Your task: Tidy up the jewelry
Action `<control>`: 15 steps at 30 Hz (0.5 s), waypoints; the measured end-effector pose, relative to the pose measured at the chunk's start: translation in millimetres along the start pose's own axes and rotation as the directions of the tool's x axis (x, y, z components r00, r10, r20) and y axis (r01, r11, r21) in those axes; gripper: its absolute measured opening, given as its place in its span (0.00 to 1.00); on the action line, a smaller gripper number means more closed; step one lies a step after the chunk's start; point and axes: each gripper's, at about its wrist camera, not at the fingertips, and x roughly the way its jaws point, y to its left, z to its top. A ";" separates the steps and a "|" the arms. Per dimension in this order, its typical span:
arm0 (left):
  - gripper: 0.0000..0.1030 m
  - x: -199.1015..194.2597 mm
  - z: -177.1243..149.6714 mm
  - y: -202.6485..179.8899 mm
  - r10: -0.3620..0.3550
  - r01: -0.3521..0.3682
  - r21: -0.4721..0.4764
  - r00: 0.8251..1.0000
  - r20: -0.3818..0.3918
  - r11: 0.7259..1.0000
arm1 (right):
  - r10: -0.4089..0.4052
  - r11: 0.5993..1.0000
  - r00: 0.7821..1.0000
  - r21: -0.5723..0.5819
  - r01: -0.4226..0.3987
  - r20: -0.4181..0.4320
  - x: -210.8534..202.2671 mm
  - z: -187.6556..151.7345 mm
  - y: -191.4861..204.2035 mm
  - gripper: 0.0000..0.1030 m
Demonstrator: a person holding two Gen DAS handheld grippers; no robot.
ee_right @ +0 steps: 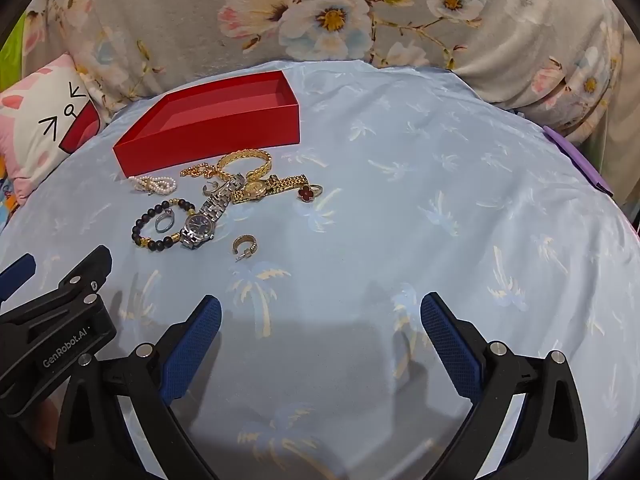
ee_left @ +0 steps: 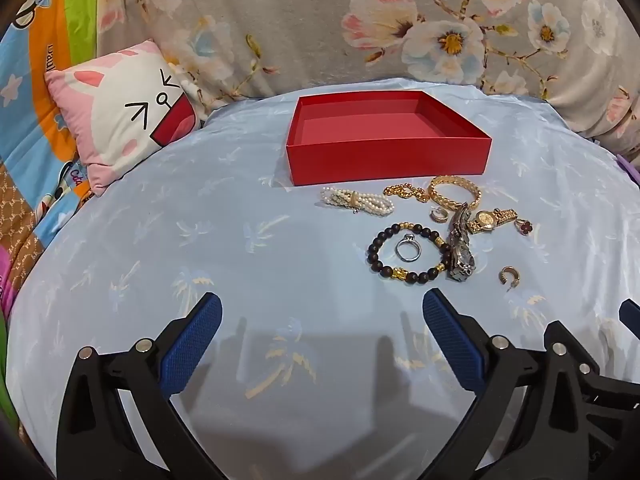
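Red cardboard box (ee_left: 390,160) sits open on the pale blue palm-print sheet (ee_left: 200,240), and I see the jewelry lying just in front of it: a pearl bracelet (ee_left: 357,201), a gold bangle (ee_left: 454,193), a gold watch (ee_left: 490,219), a silver watch (ee_right: 202,229) and a dark bead bracelet (ee_left: 408,253) ringed around a silver ring (ee_left: 408,248). One hoop earring (ee_right: 243,245) lies apart, nearer me. My left hand-held gripper (ee_left: 322,332) and right hand-held gripper (ee_right: 320,332) both hover with fingers spread wide, gripping nothing. A cat-face cushion (ee_left: 120,120) rests off left.
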 end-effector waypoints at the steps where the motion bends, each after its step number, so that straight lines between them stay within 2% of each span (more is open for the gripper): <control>1: 0.95 0.2 -0.1 -0.5 0.006 -0.006 0.005 1.000 -0.004 1.000 | -0.002 1.000 1.000 -0.002 0.002 0.003 0.0 -0.1 -0.6 0.95; 15: 0.95 -7.1 -2.3 -7.1 0.001 -0.001 0.009 1.000 0.001 1.000 | -0.003 1.000 1.000 0.009 0.003 0.011 -3.5 -0.3 -2.5 0.95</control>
